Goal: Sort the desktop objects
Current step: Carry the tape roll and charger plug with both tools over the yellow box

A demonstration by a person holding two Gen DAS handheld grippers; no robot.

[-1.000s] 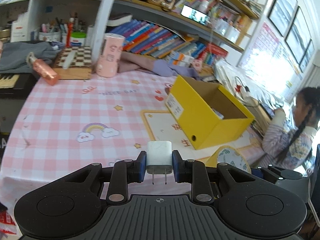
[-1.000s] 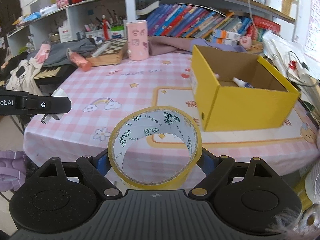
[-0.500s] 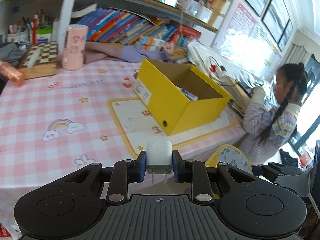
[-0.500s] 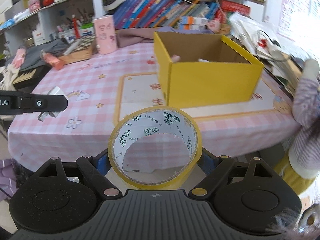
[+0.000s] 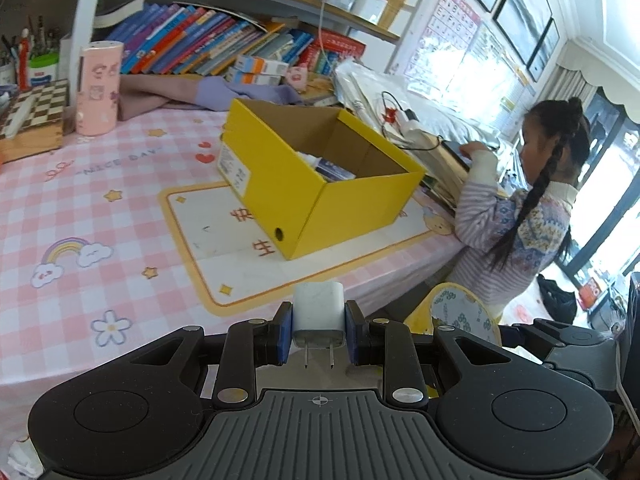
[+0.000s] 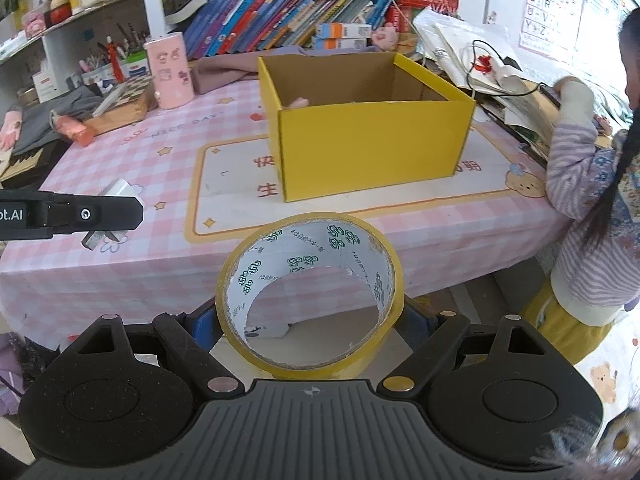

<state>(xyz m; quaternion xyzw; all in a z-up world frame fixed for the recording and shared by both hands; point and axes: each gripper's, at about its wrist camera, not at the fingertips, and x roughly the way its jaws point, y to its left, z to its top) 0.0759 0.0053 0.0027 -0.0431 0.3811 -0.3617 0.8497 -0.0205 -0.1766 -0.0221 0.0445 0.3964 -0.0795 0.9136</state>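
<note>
My left gripper (image 5: 319,334) is shut on a white plug charger (image 5: 319,314), prongs towards the camera, held off the near edge of the table. My right gripper (image 6: 310,322) is shut on a yellow tape roll (image 6: 310,292), also held off the table's near edge. The tape roll also shows in the left wrist view (image 5: 464,312), and the charger (image 6: 114,192) in the left gripper (image 6: 80,216) shows in the right wrist view. An open yellow cardboard box (image 5: 320,184) (image 6: 368,144) stands on the table ahead, with a few small items inside.
The table has a pink checked cloth (image 5: 80,208) and a white mat (image 6: 232,184). A pink cylinder (image 5: 98,88), a chessboard (image 5: 28,116) and books (image 5: 192,48) stand at the back. A girl (image 5: 532,208) stands at the table's right side.
Both grippers have drawn back from the table and turned right, each keeping its object. The yellow box now sits more central in both views.
</note>
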